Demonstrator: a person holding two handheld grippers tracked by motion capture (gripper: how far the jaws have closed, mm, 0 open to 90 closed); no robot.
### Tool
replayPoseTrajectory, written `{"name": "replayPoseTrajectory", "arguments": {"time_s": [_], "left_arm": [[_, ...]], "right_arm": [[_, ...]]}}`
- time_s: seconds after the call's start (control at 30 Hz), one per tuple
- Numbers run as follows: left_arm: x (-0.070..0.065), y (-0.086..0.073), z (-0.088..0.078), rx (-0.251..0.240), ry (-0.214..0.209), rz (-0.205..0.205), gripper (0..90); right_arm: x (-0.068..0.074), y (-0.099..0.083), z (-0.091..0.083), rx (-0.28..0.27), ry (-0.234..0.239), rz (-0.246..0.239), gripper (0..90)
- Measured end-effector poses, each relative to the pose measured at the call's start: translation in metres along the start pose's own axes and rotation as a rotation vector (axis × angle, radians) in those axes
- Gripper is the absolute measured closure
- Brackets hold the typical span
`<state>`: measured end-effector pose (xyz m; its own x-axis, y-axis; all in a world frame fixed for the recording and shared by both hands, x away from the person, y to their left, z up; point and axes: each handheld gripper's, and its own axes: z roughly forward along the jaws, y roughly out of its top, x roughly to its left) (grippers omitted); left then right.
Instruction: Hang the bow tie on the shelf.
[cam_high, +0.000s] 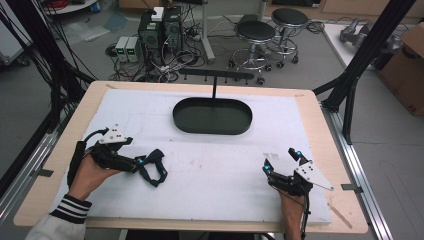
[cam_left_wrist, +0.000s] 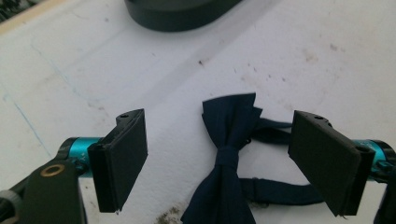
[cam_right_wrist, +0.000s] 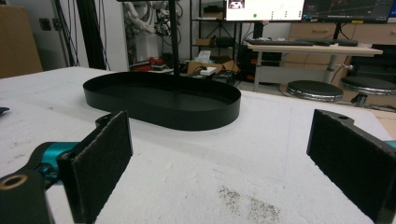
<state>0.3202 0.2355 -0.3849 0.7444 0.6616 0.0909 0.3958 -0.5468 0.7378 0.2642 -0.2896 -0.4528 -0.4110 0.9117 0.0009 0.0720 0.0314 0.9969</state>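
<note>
A person at a table covered by a white mat (cam_high: 210, 165) holds the left gripper (cam_left_wrist: 217, 158) with jaws spread wide on either side of a navy bow tie (cam_left_wrist: 229, 158), which lies flat on the mat between the pads, its knot centred and its thin strap looping off to one side. The lower wing is cut off at the left gripper view's bottom edge. Whether the pads touch the fabric cannot be told. The right gripper (cam_high: 283, 159), also wide open and empty, rests near the mat's right side. Beyond stands a black oval tray (cam_high: 212, 116) with a thin T-shaped post. The mat looks rough and speckled with grime
</note>
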Motion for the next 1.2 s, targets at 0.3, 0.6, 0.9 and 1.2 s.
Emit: {"name": "replayPoseTrajectory", "arguments": {"time_s": [0.3,0.6,0.9,1.2], "left_arm": [[-0.003,0.001,0.013,0.084,0.011,0.014,27.2],[0.001,0.006,0.028,0.222,-0.052,0.005,32.5],[0.004,0.005,0.038,0.277,-0.062,-0.002,40.2],[0.003,0.004,0.044,0.324,-0.073,0.005,48.5]], "right_arm": [[0.0,0.0,0.0,0.001,0.001,-0.001,5.9],[0.0,0.0,0.0,0.002,0.001,-0.004,5.9],[0.001,0.0,0.0,0.003,0.002,-0.003,5.9],[0.001,0.0,0.0,0.002,0.002,-0.002,5.8]]}}
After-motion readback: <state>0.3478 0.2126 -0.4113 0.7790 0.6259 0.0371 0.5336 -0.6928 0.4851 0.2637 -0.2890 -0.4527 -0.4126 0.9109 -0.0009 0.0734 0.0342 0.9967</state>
